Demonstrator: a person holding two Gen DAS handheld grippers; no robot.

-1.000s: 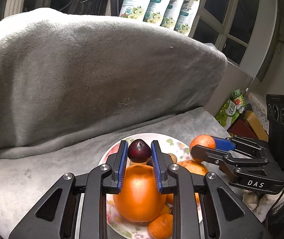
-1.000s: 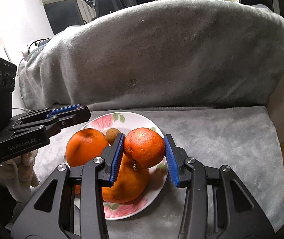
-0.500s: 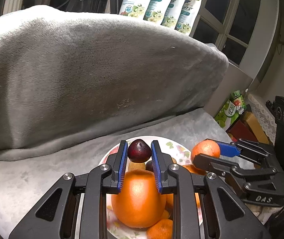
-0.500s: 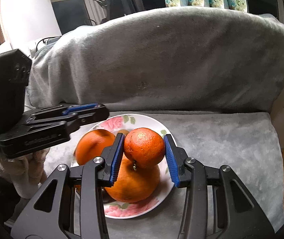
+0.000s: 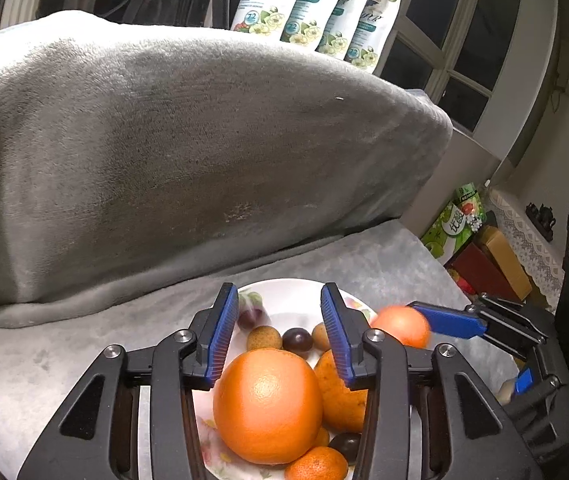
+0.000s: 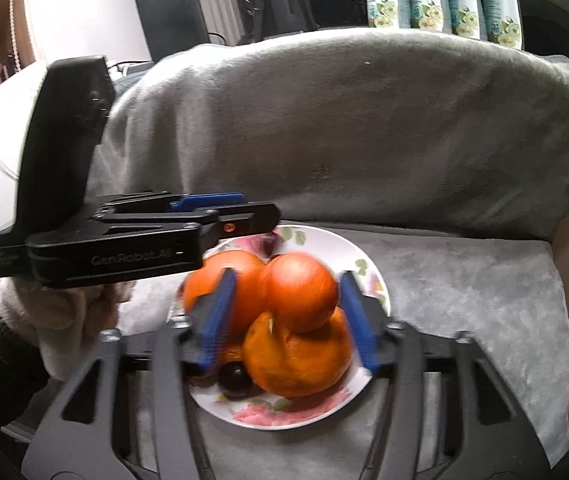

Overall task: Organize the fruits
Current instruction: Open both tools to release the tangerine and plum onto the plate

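Left tool (image 5: 276, 330) opening, plate (image 5: 288, 292) below

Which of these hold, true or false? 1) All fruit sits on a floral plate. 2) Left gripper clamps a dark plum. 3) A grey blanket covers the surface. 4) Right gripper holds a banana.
1) True: the oranges and small fruits lie on the floral plate.
2) False: the left gripper is opening, with nothing between its pads; a dark plum lies on the plate.
3) True: grey blanket.
4) False: the right gripper is opening around a tangerine resting atop the pile.
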